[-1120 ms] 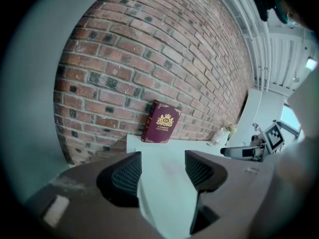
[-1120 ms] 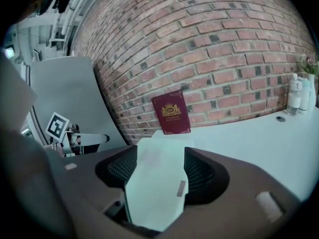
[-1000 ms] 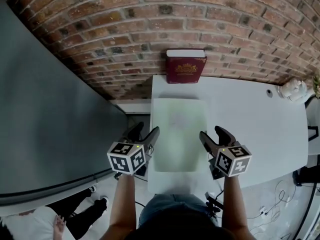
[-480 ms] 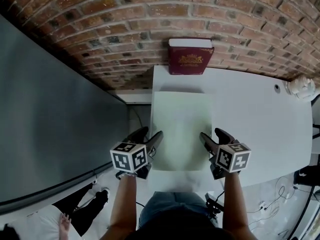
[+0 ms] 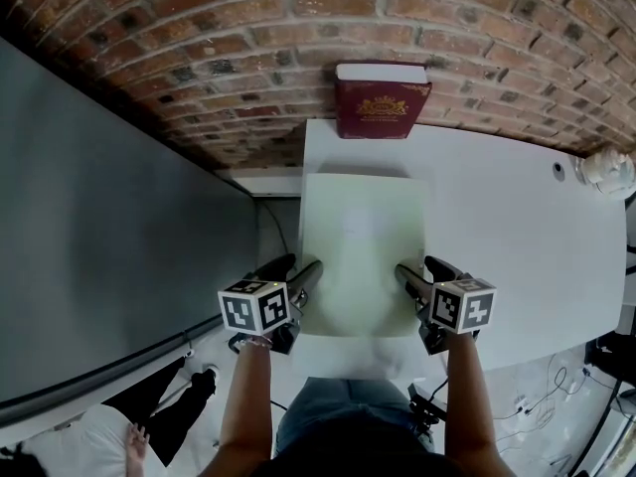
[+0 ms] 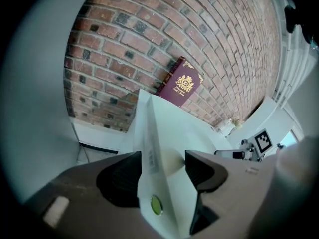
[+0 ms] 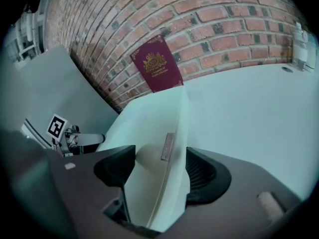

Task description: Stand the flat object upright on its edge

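A pale green flat object point(image 5: 363, 246) lies on the white table point(image 5: 497, 227), its long sides running away from me. My left gripper point(image 5: 298, 263) straddles its left edge near the front corner. One jaw stands beside the side wall and the other over the top face point(image 6: 169, 133), with no clear squeeze. At the right edge my right gripper point(image 5: 419, 264) does the same. Its jaws are opening, with the object's rim point(image 7: 169, 143) between them and a gap at the inner pad.
A maroon book point(image 5: 383, 102) stands against the brick wall at the table's far edge. A large grey panel point(image 5: 99, 217) runs along the left. A small white thing point(image 5: 606, 167) sits at the table's far right. Someone's legs point(image 5: 169, 415) show on the floor at lower left.
Both grippers have stayed astride the object's side edges. The head view has shifted, so the object and the book look slightly larger and higher in the picture.
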The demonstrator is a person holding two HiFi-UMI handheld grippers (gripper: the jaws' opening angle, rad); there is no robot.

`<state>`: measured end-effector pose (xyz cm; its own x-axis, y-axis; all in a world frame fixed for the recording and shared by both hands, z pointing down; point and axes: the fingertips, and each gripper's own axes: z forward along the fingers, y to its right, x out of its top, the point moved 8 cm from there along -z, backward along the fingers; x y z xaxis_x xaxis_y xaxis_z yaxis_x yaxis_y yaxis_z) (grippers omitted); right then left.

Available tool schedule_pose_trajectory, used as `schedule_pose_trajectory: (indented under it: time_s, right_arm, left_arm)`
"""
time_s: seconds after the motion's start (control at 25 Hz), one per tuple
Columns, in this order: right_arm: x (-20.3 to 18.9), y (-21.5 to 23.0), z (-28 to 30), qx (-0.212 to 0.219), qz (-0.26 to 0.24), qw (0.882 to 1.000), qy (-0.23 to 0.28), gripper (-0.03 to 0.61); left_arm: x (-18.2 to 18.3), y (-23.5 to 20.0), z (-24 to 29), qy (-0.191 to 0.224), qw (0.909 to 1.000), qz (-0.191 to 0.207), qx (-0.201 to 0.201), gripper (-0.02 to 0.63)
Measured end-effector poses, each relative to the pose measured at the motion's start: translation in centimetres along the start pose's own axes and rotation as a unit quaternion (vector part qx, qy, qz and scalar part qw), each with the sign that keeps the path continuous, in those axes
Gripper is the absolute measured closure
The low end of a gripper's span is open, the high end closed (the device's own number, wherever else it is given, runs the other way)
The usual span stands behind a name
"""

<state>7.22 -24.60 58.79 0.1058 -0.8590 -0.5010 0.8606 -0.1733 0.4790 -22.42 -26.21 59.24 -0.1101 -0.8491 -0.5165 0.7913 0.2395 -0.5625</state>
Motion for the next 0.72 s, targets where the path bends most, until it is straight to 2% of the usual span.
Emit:
schedule_pose_trajectory:
  time_s: [0.28,0.44,0.52,0.72]
  right_arm:
    - [-0.4,1.0,0.8,0.042,0.043,0.998,-0.015,0.239]
    - [-0.2,1.2,1.3,0.066,0.058,0.996,-0.024,0.239]
    - [-0.2,1.2,1.5,0.071,0.062,0.995,-0.028,0.236]
    - [-0.1,1.4,2.1,0.076,0.072,0.993,-0.046,0.218]
  left_arm:
    - [-0.3,-0.9,0.8,-0.023,0.9988,-0.026,-0.033,0.33]
    - [-0.5,-1.4,1.4,-0.031,0.9952,-0.065,-0.066,0.331]
    - [-0.7,-1.6,1.7,-0.033,0.9928,-0.083,-0.08,0.332]
    - [-0.7,-1.8,2.3,-0.05,0.9895,-0.094,-0.097,0.33]
